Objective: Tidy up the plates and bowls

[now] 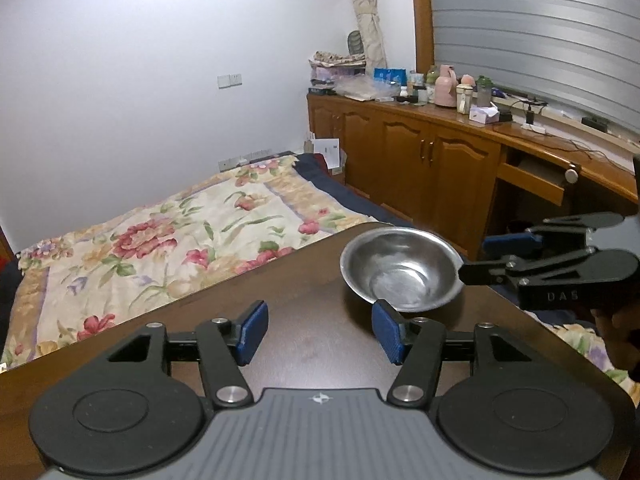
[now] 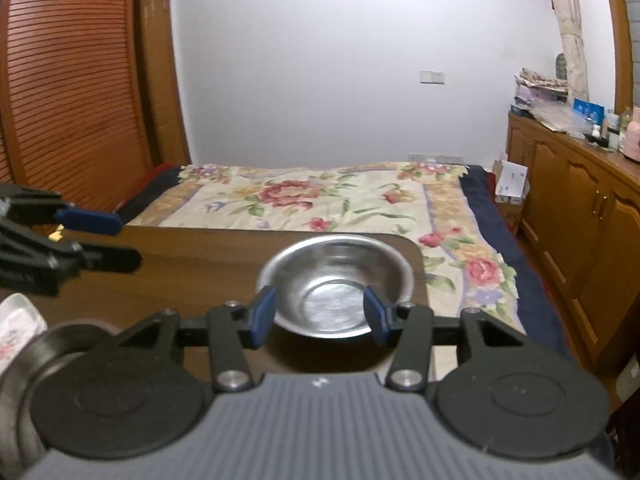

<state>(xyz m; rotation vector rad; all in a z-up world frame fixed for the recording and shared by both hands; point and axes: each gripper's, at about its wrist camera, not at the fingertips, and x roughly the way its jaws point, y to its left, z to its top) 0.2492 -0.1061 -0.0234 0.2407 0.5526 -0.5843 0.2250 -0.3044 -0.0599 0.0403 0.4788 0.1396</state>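
A steel bowl (image 1: 400,270) sits upright at the far right corner of the dark wooden table (image 1: 304,312). It also shows in the right wrist view (image 2: 335,284). My left gripper (image 1: 318,330) is open and empty, low over the table, just left of and nearer than the bowl. My right gripper (image 2: 319,312) is open, its blue pads level with the bowl's near rim on either side; it shows from the side in the left wrist view (image 1: 486,256). A dark round dish (image 2: 36,364) and a white flowered plate (image 2: 16,328) lie at the lower left.
A bed with a floral quilt (image 1: 168,240) lies beyond the table's far edge. A wooden cabinet (image 1: 432,152) with bottles and clutter runs along the right wall, one drawer pulled out. A slatted wooden door (image 2: 68,92) stands at the left.
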